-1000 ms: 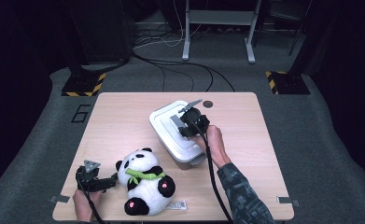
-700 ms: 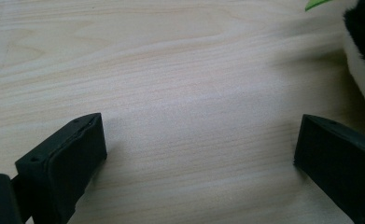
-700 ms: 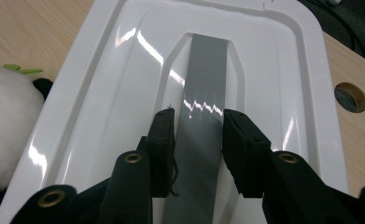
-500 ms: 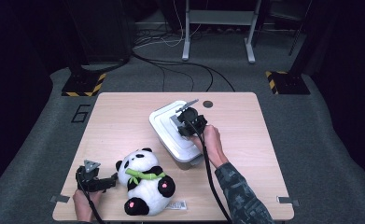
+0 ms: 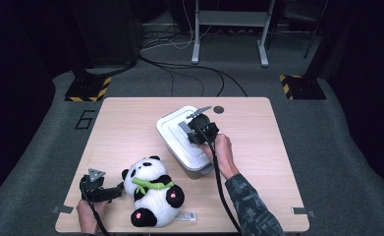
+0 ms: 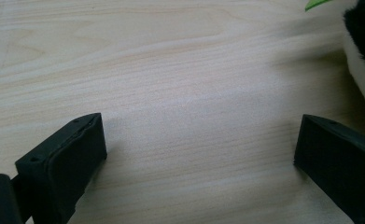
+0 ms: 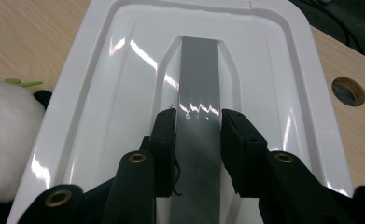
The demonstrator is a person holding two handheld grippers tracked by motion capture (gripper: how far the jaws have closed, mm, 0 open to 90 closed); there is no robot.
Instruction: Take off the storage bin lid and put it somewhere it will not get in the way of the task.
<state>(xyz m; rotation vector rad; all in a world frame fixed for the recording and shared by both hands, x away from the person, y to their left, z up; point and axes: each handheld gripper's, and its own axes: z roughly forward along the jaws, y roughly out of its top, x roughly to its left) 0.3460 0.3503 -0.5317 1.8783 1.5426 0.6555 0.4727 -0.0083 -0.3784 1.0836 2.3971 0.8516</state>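
A white plastic box with a lid stands in the middle of the table. My right gripper rests on the lid, its jaws closed against both sides of the lid's grey handle strip, as my right gripper view shows. A plush panda with a green scarf lies on its back near the front edge, left of the box. My left gripper sits low on the table just left of the panda, and the left gripper view has the jaws wide apart over bare wood, with panda fur at the right.
The wooden table has a round cable hole just behind the box. A white tag lies by the panda's foot. Beyond the table are grey carpet, cables and stand bases.
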